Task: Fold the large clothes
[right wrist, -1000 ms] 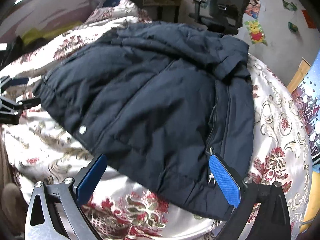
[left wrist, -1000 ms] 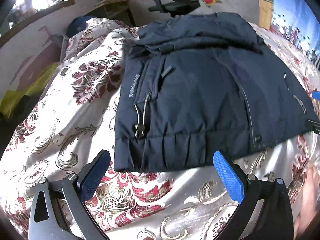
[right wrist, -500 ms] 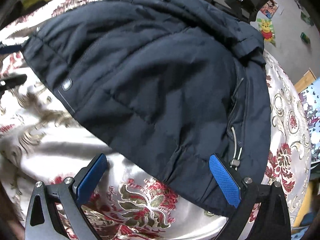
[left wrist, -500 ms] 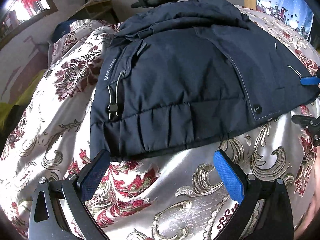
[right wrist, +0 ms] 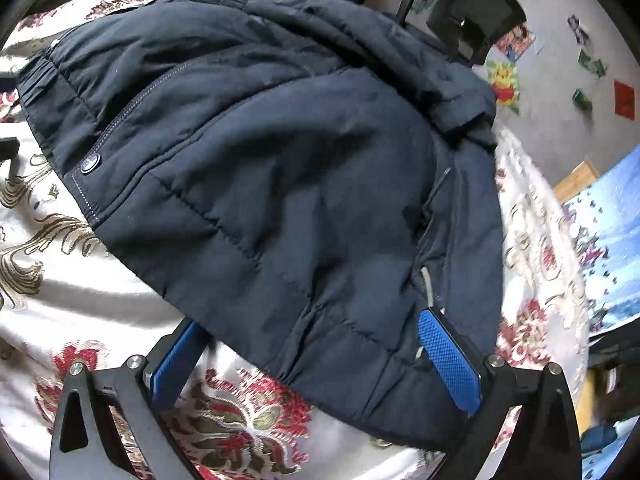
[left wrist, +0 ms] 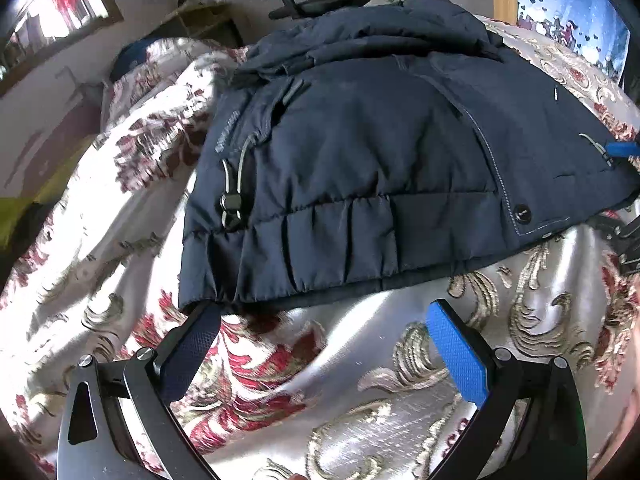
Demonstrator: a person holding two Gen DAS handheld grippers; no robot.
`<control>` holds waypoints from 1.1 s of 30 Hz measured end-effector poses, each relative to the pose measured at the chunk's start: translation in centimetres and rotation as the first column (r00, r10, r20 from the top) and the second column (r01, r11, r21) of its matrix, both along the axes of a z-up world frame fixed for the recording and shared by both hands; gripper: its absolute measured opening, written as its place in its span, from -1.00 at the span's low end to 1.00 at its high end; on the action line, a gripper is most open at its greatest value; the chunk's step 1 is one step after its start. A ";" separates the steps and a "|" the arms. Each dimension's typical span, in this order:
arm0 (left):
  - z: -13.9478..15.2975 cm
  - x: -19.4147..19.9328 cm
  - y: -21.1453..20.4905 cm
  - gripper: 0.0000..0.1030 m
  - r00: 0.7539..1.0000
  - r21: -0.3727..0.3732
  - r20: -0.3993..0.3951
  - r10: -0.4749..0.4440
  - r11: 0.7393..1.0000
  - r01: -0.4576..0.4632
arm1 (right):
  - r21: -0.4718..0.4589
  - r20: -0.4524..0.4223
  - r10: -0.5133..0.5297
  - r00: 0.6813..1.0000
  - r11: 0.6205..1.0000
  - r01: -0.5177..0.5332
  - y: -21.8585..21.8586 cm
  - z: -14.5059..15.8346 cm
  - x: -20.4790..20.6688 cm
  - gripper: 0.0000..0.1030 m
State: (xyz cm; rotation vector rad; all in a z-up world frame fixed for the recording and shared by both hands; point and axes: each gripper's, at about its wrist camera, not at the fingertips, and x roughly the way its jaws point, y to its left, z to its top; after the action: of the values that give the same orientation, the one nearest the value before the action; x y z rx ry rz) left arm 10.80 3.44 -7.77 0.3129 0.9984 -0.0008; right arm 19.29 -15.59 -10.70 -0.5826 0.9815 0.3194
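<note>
A dark navy padded jacket (left wrist: 380, 152) lies spread on a floral bedspread (left wrist: 280, 380), hem toward me, with a drawcord toggle (left wrist: 232, 204) and a snap button (left wrist: 522, 213). My left gripper (left wrist: 324, 344) is open at the hem's left corner, and its left fingertip (left wrist: 202, 316) touches the hem edge. In the right wrist view the same jacket (right wrist: 280, 184) fills the middle. My right gripper (right wrist: 312, 356) is open, with the hem's right corner lying between its fingers. The right gripper's blue fingertip (left wrist: 620, 148) also shows at the left view's far right edge.
A black office chair (right wrist: 476, 16) stands beyond the bed, by a wall with cartoon posters (right wrist: 504, 80). A wooden shelf (left wrist: 204, 20) and a framed mirror (left wrist: 52, 28) are at the back left. A blue picture panel (left wrist: 572, 12) is at the right.
Both grippers have moved in toward the jacket's hem. The left fingertip now touches the left corner, and the right gripper's fingers now straddle the right corner. Both stayed open.
</note>
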 end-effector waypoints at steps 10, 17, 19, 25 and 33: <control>0.2 -0.2 0.1 0.97 0.999 -0.001 0.038 -0.020 1.000 0.020 | -0.059 -0.013 -0.053 0.999 0.997 0.052 -1.5 -1.0 0.5 1.00; 0.9 -0.9 -0.3 0.97 0.996 -0.030 0.067 -0.056 0.998 0.059 | 0.010 0.100 -0.071 0.992 0.997 0.071 -2.4 2.3 0.8 0.96; 1.3 -1.4 -0.7 0.97 0.993 -0.024 0.095 -0.076 0.997 0.079 | 0.064 0.095 -0.090 0.991 0.994 0.084 -2.9 3.6 1.5 0.96; 1.2 -2.7 -3.3 0.97 0.960 0.145 0.188 -0.206 0.973 0.180 | 0.147 0.072 -0.123 0.990 0.983 0.111 -3.2 5.7 3.5 0.96; -1.6 -0.6 -4.6 0.97 0.945 0.331 0.197 -0.261 0.925 0.186 | 0.172 0.072 -0.134 0.988 0.978 0.120 -2.9 6.3 4.5 0.96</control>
State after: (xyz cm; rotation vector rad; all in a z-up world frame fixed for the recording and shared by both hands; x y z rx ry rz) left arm 10.20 -1.19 -9.40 0.6992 0.7170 -0.0161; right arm 23.80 -18.48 -4.42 -0.3757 0.8972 0.2585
